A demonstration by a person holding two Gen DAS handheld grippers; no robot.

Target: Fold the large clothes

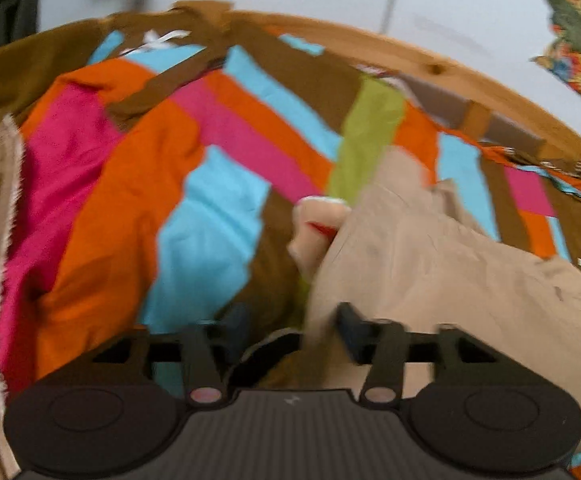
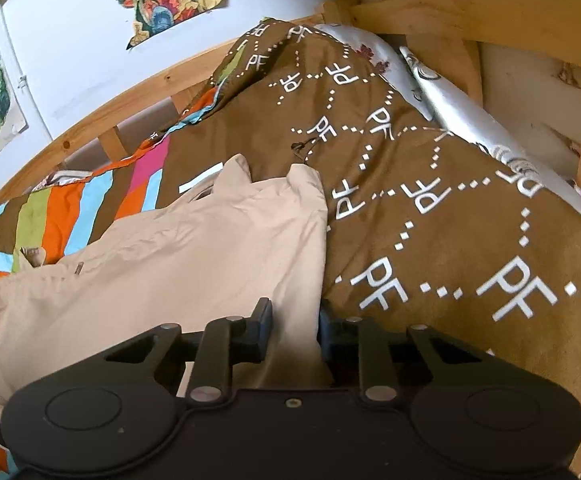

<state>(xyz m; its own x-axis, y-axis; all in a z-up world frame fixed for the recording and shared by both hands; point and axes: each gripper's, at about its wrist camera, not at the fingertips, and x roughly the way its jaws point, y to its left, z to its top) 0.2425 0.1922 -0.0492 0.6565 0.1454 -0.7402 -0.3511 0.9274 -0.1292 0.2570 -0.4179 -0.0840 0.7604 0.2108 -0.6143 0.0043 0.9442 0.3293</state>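
The left claw [image 1: 292, 332] sits at the near edge of the beige garment [image 1: 430, 248], its fingers parted with a fold of the cloth standing between them; the blur leaves it unclear whether they pinch it or only straddle it. The right claw [image 2: 294, 328] has the same beige garment [image 2: 170, 248] running up between its fingers, which look closed against the cloth's right-hand edge.

The garment lies on the bed, its long axis running left to right between the two claws, so each holds or stands at one end, and the fold likely depends on moving both ends together.

The fabric is thin, matte and creased, and probably limp. Under it spreads a striped bedcover [image 1: 130, 184] in pink, orange, blue and brown; further right lies a brown blanket [image 2: 430, 200] with white lettering, bounded by a pale wooden bed frame [image 2: 470, 12].
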